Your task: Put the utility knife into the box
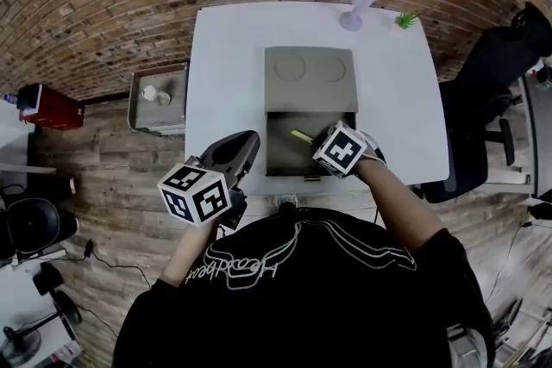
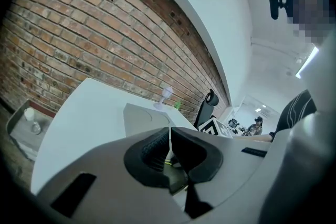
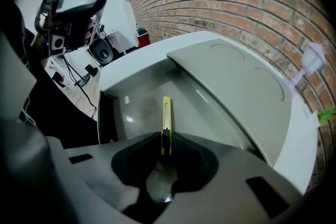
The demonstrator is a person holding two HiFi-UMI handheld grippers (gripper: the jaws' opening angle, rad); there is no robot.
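A yellow utility knife (image 3: 166, 126) sticks out forward from my right gripper (image 3: 166, 145), whose jaws are shut on its rear end. The knife (image 1: 302, 136) hangs over the open compartment of the grey box (image 1: 285, 152) on the white table. The box's lid (image 1: 310, 77) lies flat beyond the opening. My left gripper (image 1: 246, 144) is held near the table's front edge, left of the box. Its jaws (image 2: 169, 145) are shut with nothing between them.
A white table (image 1: 224, 56) carries the box, a pale purple glass (image 1: 357, 6) and a small green plant (image 1: 405, 19) at its far edge. A metal cart (image 1: 159, 99) stands left of the table, a black office chair (image 1: 483, 99) to its right. A brick wall lies behind.
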